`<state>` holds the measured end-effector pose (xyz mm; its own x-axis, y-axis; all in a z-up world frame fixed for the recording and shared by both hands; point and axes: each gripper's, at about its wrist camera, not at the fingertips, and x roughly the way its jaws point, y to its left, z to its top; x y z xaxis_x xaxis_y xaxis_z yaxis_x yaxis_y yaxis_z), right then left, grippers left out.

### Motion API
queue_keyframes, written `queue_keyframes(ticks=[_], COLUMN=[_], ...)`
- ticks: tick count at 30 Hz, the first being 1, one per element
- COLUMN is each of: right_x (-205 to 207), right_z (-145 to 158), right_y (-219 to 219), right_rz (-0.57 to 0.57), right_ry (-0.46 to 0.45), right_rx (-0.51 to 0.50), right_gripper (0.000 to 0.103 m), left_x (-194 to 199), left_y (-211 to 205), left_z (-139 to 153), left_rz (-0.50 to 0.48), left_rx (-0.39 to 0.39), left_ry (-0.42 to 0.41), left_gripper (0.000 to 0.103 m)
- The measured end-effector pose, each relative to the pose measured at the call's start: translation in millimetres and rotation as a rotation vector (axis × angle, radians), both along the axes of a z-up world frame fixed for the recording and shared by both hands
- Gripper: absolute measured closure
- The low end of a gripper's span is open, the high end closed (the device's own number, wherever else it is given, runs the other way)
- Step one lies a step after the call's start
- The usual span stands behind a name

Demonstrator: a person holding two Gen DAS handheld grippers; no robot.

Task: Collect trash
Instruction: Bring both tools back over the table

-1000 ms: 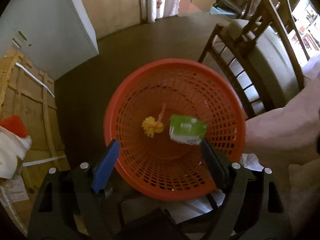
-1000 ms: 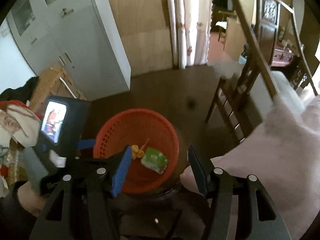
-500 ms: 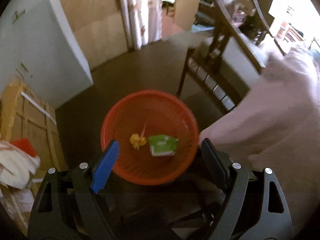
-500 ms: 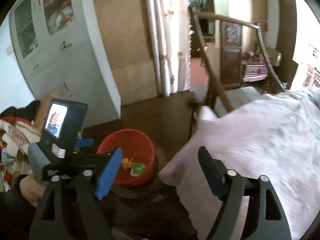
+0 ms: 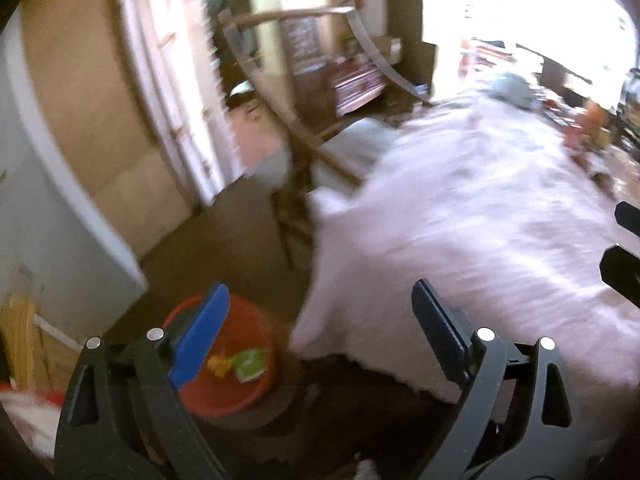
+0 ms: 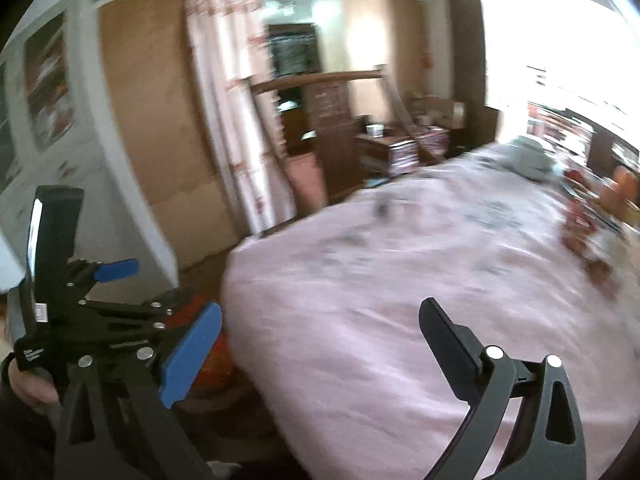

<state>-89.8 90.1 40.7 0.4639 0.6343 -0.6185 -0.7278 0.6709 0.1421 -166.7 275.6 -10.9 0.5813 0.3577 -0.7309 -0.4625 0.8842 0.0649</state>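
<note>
While both frames were smeared by motion blur, the left gripper [image 5: 320,328] showed its two fingers spread wide with nothing between them, and the right gripper [image 6: 320,344] was just as wide open and empty. Low in the left of the left wrist view sat the round orange perforated plastic basket [image 5: 240,392] on the dark brown floor [image 5: 224,240], holding a green-and-white wrapper [image 5: 250,365] and a small yellow scrap [image 5: 219,365] just beside it. To its right the pale pink cloth covering the table [image 5: 480,248] filled much of the frame, with small red and orange items [image 5: 588,132] too blurred to name at its far upper-right edge. The main risk, as I judged it, was that with the image this blurred either gripper could snag or drag the loose cloth, or close on a fold of it instead of a piece of trash; another was knocking the light basket over where it stood near the cloth's hanging corner. Only the left wrist view showed what lay inside the basket; in the right wrist view just an orange sliver [image 6: 212,364] appeared behind the blue finger. That right view alone showed the left gripper's whole body at lower left, the hand [image 6: 28,384] holding it, and more of the tabletop cloth.
</note>
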Motion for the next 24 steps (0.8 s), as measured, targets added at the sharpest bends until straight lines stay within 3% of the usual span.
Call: queue_keyframes(ticks=[13,16,24], right_x=[62,74,99], right_z=[8,9,16], right_y=[-217,-248,-297], right_rz=[-0.510,-0.589,-0.707], right_ry=[-0.033,-0.053,-0.099], right_rx=[-0.079,-0.118,-0.210], right_gripper=[0.006,0.006,0.006], left_x=[101,119,173], left_y=[-140,-170,-242], left_z=[25,39,68], left_rz=[-0.375,-0.442,-0.581], left_rx=[-0.032,-0.017,-0.072], left_ry=[-0.057,-0.080,-0.118], left_gripper=[0.012,0.011,0.007])
